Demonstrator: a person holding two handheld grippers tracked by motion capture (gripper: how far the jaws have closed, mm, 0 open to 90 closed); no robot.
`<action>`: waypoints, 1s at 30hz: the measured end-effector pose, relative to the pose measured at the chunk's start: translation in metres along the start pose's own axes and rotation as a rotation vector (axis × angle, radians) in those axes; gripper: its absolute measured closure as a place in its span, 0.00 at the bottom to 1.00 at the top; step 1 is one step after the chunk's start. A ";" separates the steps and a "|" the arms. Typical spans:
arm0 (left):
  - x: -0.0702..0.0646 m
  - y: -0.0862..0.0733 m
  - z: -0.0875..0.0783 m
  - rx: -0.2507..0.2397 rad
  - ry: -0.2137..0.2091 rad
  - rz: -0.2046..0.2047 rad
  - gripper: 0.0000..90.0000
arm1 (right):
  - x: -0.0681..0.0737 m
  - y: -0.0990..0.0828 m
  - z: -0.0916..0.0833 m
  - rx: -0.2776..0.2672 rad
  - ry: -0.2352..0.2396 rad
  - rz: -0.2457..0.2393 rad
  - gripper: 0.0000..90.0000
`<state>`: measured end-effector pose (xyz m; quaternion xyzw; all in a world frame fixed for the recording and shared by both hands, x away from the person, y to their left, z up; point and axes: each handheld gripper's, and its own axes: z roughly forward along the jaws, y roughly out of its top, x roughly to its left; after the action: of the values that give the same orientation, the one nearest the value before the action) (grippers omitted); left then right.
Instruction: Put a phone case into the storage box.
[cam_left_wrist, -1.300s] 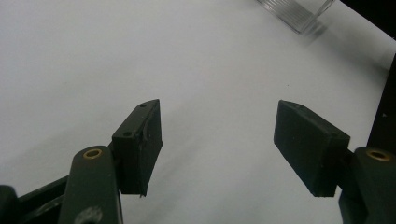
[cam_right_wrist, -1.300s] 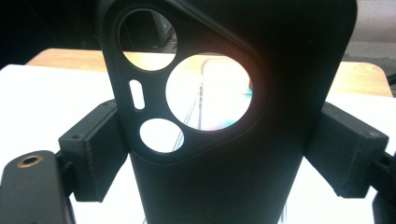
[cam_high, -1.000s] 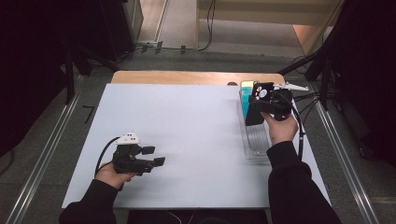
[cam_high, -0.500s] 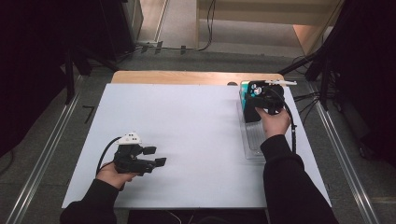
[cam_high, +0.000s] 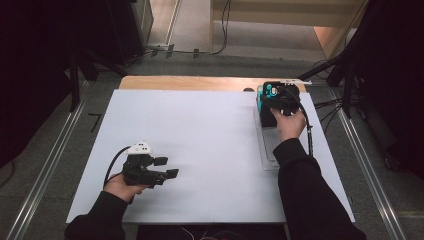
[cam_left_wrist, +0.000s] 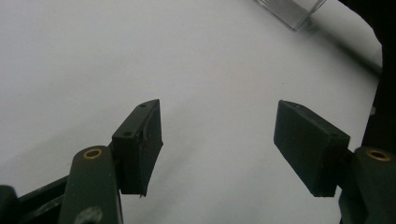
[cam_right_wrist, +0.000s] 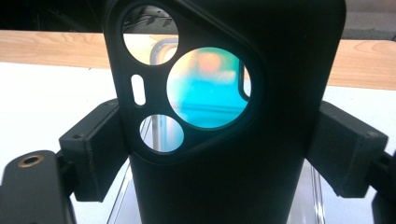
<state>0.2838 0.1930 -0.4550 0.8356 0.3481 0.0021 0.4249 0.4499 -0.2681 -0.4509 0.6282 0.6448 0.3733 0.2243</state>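
Note:
My right gripper (cam_high: 275, 98) is at the far right of the white table (cam_high: 210, 130), shut on a black phone case (cam_right_wrist: 280, 56) with round camera cut-outs. The pads (cam_right_wrist: 343, 149) press on both of its sides. The case (cam_high: 267, 116) stands upright over the far end of a clear plastic tray (cam_high: 267, 147). A teal thing (cam_right_wrist: 208, 93) shows through the cut-outs, right behind the case (cam_high: 260, 102). My left gripper (cam_high: 167, 167) lies near the front left of the table, open, with only bare table between its jaws (cam_left_wrist: 217, 112).
A wooden board (cam_high: 190, 83) runs along the table's far edge. Cables trail from both grippers. A corner of the clear tray (cam_left_wrist: 289, 9) shows far off in the left gripper view. Dark stands and a metal rail flank the table.
My right hand has carried the phone case a little farther away and leftward, lower over the tray's far end. The left hand has stayed put.

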 end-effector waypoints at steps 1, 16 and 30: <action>0.000 0.000 0.000 0.000 0.000 0.000 0.37 | 0.000 0.000 0.000 0.000 0.000 0.000 0.13; 0.001 0.000 -0.001 -0.001 0.005 -0.006 0.37 | 0.004 0.012 0.017 -0.005 -0.019 -0.036 0.12; 0.003 0.002 0.003 0.004 -0.003 -0.003 0.37 | -0.004 0.012 0.021 -0.001 0.041 -0.013 0.00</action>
<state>0.2878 0.1920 -0.4559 0.8361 0.3486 -0.0007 0.4237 0.4738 -0.2689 -0.4559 0.6160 0.6532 0.3849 0.2135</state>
